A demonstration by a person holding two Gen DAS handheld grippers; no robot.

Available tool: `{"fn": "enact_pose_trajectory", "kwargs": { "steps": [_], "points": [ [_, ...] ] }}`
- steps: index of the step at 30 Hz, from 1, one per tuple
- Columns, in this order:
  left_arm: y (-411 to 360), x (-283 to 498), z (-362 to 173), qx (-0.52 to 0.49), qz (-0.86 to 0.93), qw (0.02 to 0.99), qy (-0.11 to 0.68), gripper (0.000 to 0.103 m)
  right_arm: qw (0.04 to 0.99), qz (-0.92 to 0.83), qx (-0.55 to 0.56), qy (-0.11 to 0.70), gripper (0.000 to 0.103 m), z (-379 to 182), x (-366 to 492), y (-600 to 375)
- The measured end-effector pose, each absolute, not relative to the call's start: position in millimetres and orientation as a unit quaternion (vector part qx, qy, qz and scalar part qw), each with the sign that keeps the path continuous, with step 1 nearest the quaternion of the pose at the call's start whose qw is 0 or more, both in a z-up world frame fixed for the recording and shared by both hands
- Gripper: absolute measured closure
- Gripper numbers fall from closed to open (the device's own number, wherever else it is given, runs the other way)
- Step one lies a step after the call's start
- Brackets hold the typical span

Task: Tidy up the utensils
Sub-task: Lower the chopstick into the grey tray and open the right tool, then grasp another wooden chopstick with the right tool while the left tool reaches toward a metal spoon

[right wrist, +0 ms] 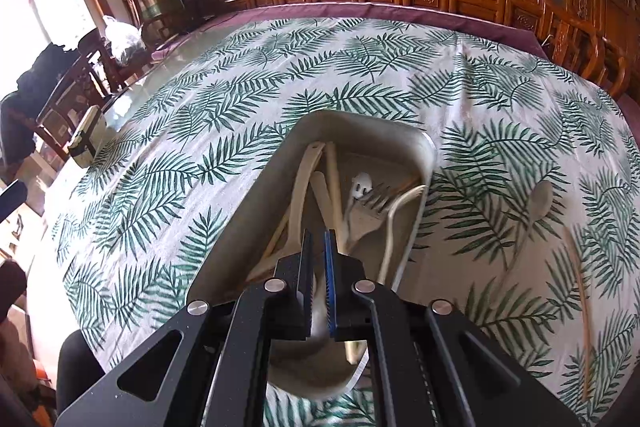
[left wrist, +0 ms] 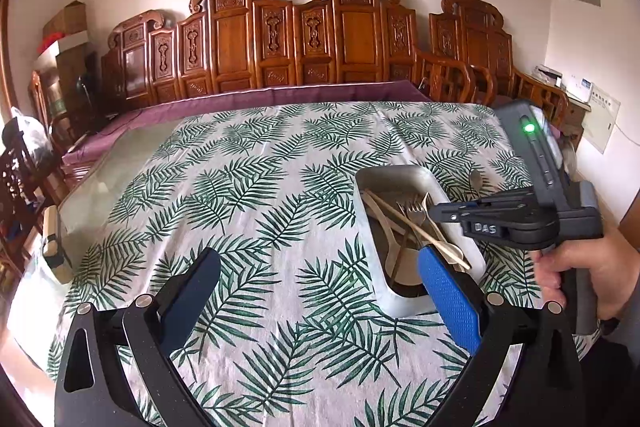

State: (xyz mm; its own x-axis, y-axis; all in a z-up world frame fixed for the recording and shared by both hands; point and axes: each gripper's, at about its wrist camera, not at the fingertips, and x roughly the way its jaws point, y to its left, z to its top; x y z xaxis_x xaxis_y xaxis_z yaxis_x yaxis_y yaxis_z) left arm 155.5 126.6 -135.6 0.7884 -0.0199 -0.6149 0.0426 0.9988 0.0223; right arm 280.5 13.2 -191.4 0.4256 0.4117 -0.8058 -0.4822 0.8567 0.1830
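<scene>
Nearest the left wrist camera, the left gripper [left wrist: 316, 291] is held with its jaws wide apart and nothing between them, above the leaf-print tablecloth [left wrist: 248, 195]. To its right, the right gripper [right wrist: 319, 247] is seen with its pads drawn together over the grey tray [right wrist: 256, 195]; a pale utensil handle appears to be pinched between them, though what it belongs to cannot be told.

Most of the sorting is judged to be done. Inside the tray, pale plastic spoons [right wrist: 300, 183], a wooden chopstick [right wrist: 332, 179] and metal forks [right wrist: 370, 203] are already gathered. Still left on the cloth, right of the tray, are a spoon [right wrist: 540, 203] and a wooden chopstick [right wrist: 580, 307]; these remain to be brought in, and whatever is clamped has yet to be released.

As for writing, the letters "DAS" [left wrist: 485, 228] can be read on the right gripper's body in the left wrist view. The papers on the far wall are too small to be read.
</scene>
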Motion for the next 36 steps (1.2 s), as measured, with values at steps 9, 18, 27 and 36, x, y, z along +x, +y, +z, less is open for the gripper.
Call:
{"fn": "enact_pose_trajectory", "kwargs": {
  "steps": [9, 18, 27, 36],
  "points": [
    [107.0, 153.5, -140.1, 0.035, -0.03, 0.943, 0.329, 0.008, 0.853, 0.26, -0.059, 0.448, 0.095, -179.1, 259.1, -51.0],
    [69.7, 156.5, -149.8, 0.055, -0.058, 0.937, 0.341, 0.008, 0.865, 0.232, -0.049, 0.442, 0.043, -177.8, 252.5, -124.0],
    [18.0, 178.9, -147.5, 0.066, -0.099, 0.927, 0.354, 0.008, 0.86, 0.198, -0.058, 0.467, 0.029, -190.8, 262.6, -185.1],
    [-35.0, 217.6, -155.5, 0.071, -0.149, 0.91, 0.38, 0.008, 0.827, 0.198, -0.087, 0.518, 0.076, -232.8, 291.6, -215.0]
  ]
}}
